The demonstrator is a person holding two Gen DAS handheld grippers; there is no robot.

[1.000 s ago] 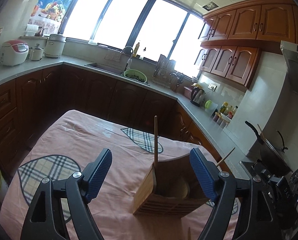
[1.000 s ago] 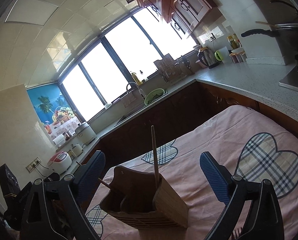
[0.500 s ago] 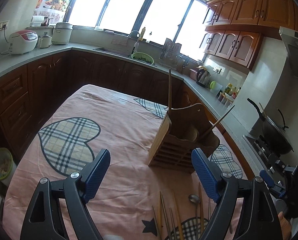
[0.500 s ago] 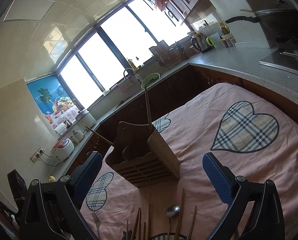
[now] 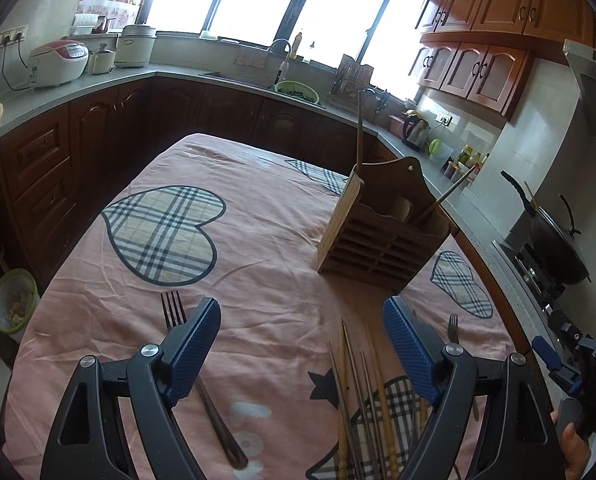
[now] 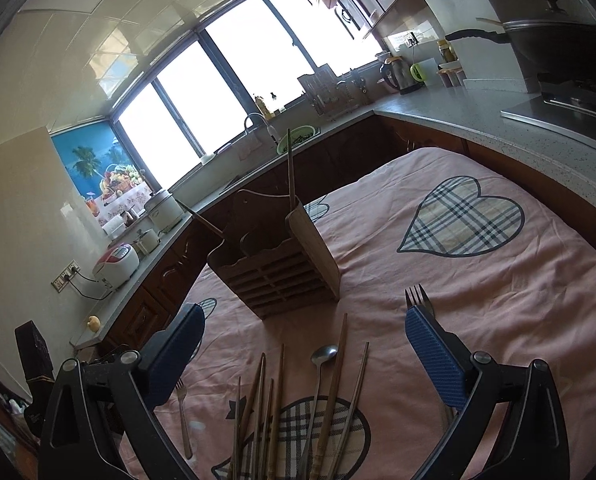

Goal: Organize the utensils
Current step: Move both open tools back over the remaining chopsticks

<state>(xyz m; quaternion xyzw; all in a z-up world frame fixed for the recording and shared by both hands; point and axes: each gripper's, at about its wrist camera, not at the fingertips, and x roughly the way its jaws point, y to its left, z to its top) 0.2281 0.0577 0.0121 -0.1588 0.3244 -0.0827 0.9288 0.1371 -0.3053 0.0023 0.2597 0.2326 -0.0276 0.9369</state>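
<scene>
A wooden utensil holder [image 5: 382, 236] stands on the pink tablecloth [image 5: 258, 264], with two wooden sticks in it; it also shows in the right wrist view [image 6: 278, 268]. A bunch of chopsticks [image 5: 362, 392] lies in front of it, near me. In the right wrist view the chopsticks [image 6: 298, 408] lie with a metal spoon [image 6: 322, 356]. One fork [image 5: 178, 320] lies under the left finger, another fork [image 6: 418, 300] by the right finger. My left gripper [image 5: 302, 344] and right gripper [image 6: 302, 348] are both open and empty, above the utensils.
Kitchen counters with dark cabinets wrap around the table. A rice cooker [image 5: 58, 62], a sink [image 5: 254, 80] and a kettle [image 5: 416, 132] sit on them. A wok [image 5: 554, 244] is on the stove at right. A small fork [image 6: 182, 412] lies at the left.
Both grippers have pulled back and tilted down from the holder. The chopsticks, spoon and forks on the cloth have come into view. Both stay open.
</scene>
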